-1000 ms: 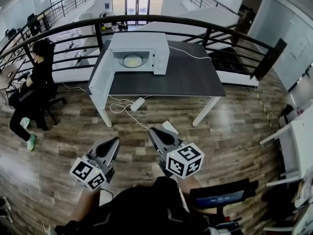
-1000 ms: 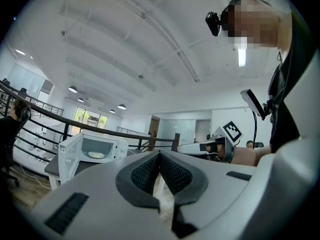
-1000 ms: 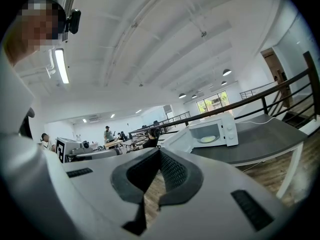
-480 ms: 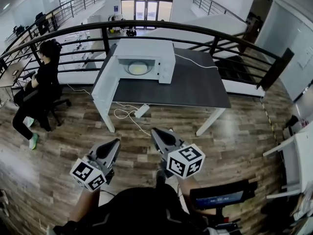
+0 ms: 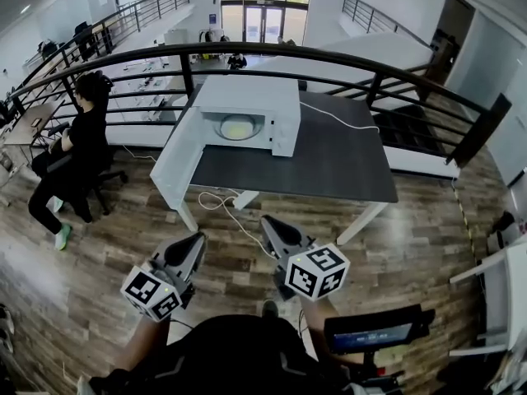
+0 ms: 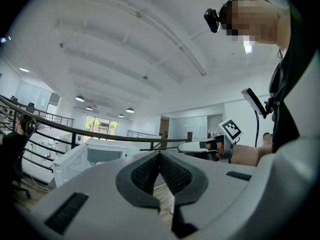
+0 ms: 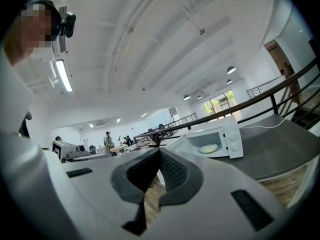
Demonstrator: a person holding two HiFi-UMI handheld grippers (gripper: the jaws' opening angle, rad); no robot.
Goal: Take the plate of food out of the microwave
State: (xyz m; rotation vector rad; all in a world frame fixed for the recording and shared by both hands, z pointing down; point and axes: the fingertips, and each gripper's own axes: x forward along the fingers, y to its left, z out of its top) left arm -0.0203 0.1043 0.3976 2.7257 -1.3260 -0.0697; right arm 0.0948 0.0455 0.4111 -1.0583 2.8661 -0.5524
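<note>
A white microwave (image 5: pixel 247 109) stands on the dark table (image 5: pixel 329 159) with its door (image 5: pixel 174 161) swung open to the left. Inside it sits a plate of yellowish food (image 5: pixel 238 127), which shows in the right gripper view too as the plate (image 7: pixel 208 148). My left gripper (image 5: pixel 194 245) and right gripper (image 5: pixel 270 226) hang low over the wooden floor, well short of the table. Both are shut with nothing between the jaws. The left gripper view shows the microwave (image 6: pixel 102 154) beyond the closed tips (image 6: pixel 159 155).
A black railing (image 5: pixel 329 60) curves behind the table. A person in black (image 5: pixel 78 151) sits on a chair at the left. A white power cable (image 5: pixel 226 204) and adapter lie on the floor under the table. A white desk edge (image 5: pixel 494 262) stands at the right.
The table and microwave have drawn closer and shifted right and lower in the head view as I walk toward them. Both grippers keep their pose and stay shut.
</note>
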